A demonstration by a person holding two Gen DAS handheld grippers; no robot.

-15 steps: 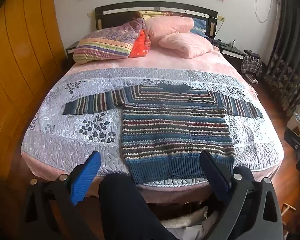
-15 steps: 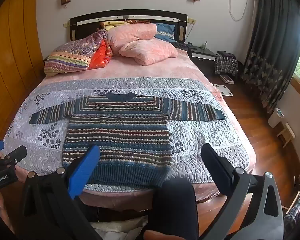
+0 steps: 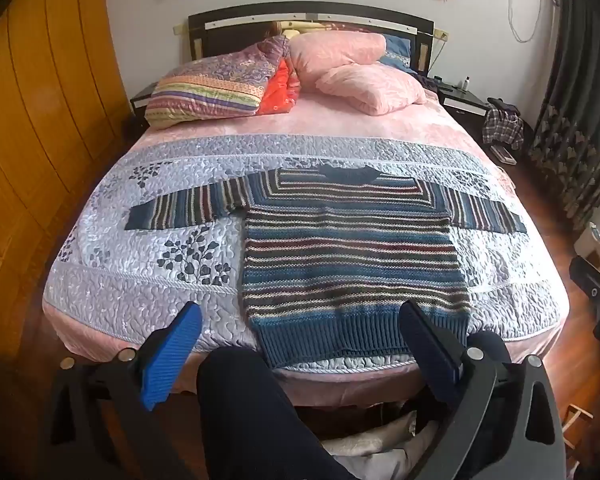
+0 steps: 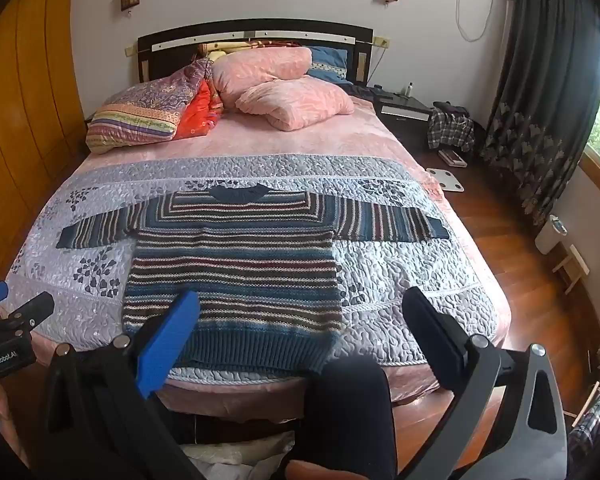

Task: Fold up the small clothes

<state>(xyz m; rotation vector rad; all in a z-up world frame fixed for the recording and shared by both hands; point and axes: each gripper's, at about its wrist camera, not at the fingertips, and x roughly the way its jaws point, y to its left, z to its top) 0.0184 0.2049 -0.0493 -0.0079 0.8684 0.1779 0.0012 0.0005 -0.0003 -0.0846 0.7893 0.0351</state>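
Both hand-held grippers, left hand-held gripper [image 3: 300,354] and right hand-held gripper [image 4: 300,340], hang spread and empty; the striped blue knitted sweater [image 3: 352,256] (soft, floppy, probably fairly heavy) looks best pinched at a sleeve cuff [image 3: 140,218].

Blue striped sweater [image 3: 352,256] on a grey leaf-patterned quilt [image 3: 140,280]; pink pillows [image 3: 364,68].

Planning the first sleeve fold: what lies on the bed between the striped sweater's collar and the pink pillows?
Only bare bedding: the grey quilted bedspread, then pink sheet. Nothing sits between the striped sweater and the pink pillows, seen in both wrist views.
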